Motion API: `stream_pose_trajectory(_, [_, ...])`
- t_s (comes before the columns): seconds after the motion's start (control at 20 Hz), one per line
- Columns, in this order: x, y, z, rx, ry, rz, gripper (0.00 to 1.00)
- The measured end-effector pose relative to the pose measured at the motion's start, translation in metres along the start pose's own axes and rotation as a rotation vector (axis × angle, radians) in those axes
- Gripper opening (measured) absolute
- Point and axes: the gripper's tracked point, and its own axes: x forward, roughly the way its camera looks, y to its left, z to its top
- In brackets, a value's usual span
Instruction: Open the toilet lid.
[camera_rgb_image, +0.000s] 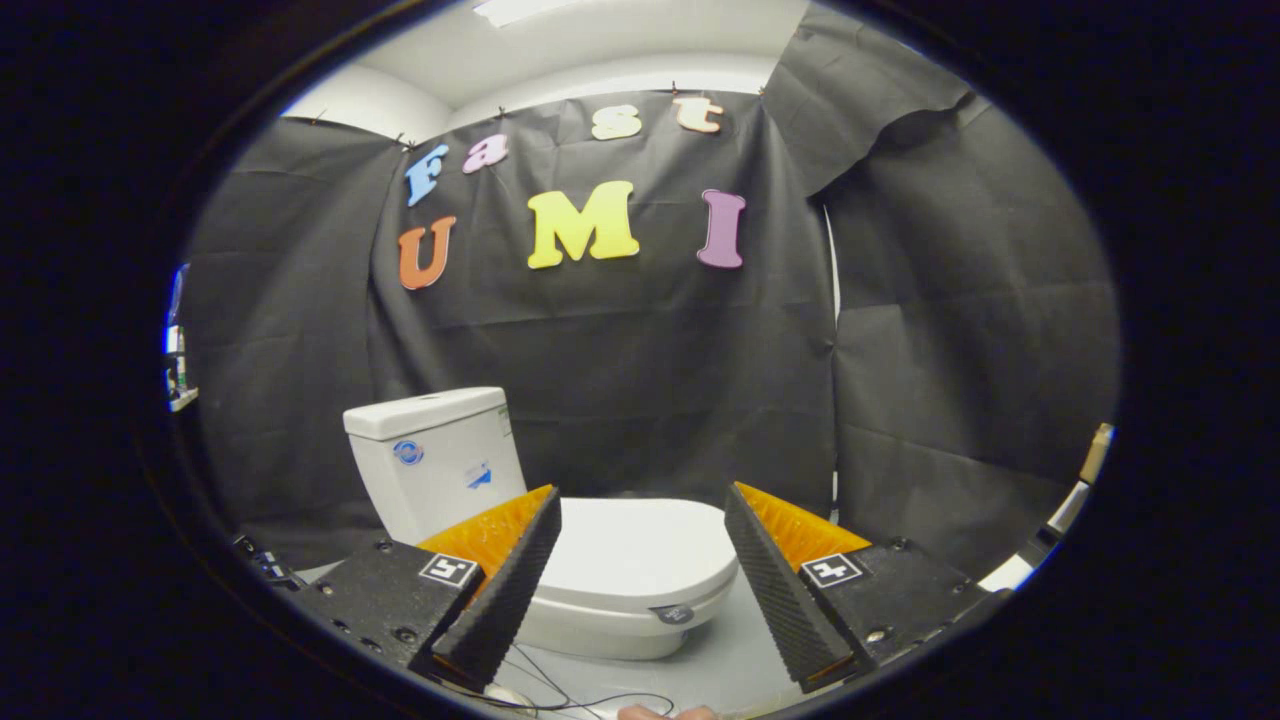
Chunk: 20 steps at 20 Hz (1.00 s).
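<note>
A white toilet stands on the floor ahead of me, its lid (635, 550) lying flat and closed over the bowl. The white tank (437, 455) rises behind it on the left, against the black cloth wall. My gripper (640, 505) is open, its two fingers spread wide with nothing between them. The lid sits beyond the fingertips and shows in the gap between them. The front rim of the lid (690, 590) faces me, a little nearer the right finger.
Black cloth (650, 380) closes off the booth behind and to the right of the toilet. Thin cables (560, 690) lie on the pale floor (720, 670) just below the fingers. Some equipment (175, 370) shows at the far left.
</note>
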Motion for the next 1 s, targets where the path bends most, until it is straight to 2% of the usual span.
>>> stream_pose_trajectory(0.5, [0.028,0.014,-0.030,0.058,0.085,-0.020,1.00])
stream_pose_trajectory(0.65, [0.039,0.002,-0.051,0.110,0.137,-0.074,1.00])
stream_pose_trajectory(1.0, [0.068,-0.015,-0.107,0.279,0.251,-0.106,1.00])
